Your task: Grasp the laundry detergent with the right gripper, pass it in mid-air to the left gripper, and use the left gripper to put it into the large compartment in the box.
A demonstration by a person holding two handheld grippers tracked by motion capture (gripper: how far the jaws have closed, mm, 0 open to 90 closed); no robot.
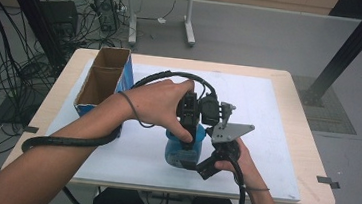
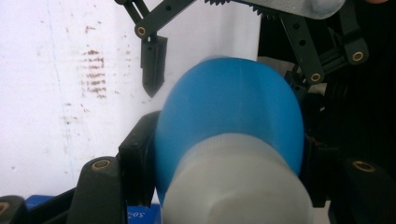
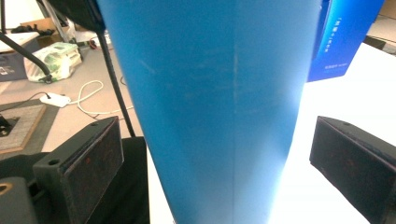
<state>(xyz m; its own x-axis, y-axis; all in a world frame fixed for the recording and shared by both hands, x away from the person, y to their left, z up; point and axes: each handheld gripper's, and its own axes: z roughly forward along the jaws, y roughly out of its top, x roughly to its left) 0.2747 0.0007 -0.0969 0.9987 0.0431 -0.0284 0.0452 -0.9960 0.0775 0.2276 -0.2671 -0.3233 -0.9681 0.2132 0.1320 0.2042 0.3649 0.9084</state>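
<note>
A blue plastic bottle with a white cap stands on the white mat near the table's front middle. My left gripper comes down on it from above and is shut on its upper part, the black pads pressing both sides just below the cap. My right gripper reaches in low from the right, with the blue bottle between its open jaws. A gap shows between each of its pads and the bottle. One of its fingers hangs beyond the bottle in the left gripper view.
An open blue carton with a brown inside stands at the mat's left edge and also shows as the blue carton. The white mat covers most of the wooden table. Cables lie on the floor to the left.
</note>
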